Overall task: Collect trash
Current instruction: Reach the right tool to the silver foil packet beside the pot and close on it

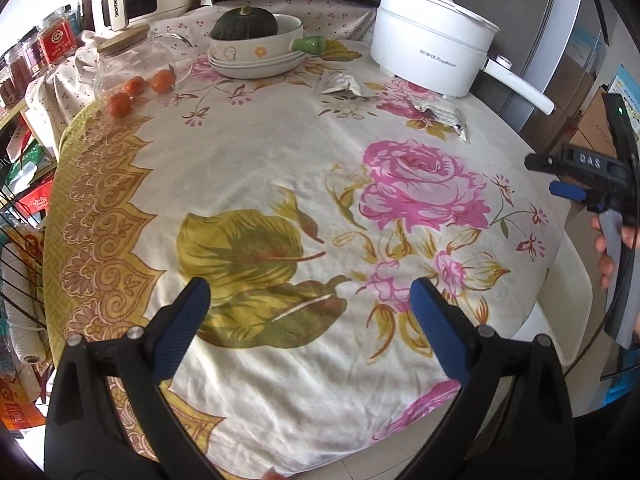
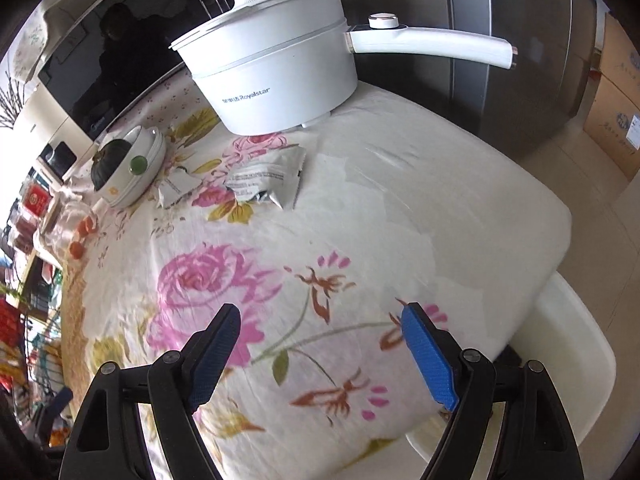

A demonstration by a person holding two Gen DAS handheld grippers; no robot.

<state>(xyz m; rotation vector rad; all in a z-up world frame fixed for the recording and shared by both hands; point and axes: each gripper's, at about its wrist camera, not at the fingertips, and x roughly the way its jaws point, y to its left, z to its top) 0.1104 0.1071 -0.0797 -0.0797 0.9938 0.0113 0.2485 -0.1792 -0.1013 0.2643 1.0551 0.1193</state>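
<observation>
Over the flowered tablecloth [image 1: 280, 168], both grippers spread wide and empty.

Just in front of the white electric pot [image 2: 272, 76]: two crumpled wrappers, the larger silver one [image 2: 266, 180] and a smaller one [image 2: 176, 190] beside it, toward the stacked bowls [image 2: 140, 168] holding a dark squash. Left gripper [image 1: 310, 320] and right gripper [image 2: 320, 344] well short of both. Only in the left view: small oranges [image 1: 120, 104] by a glass jar, possibly tomatoes. Nothing between grippers and wrappers.
</observation>
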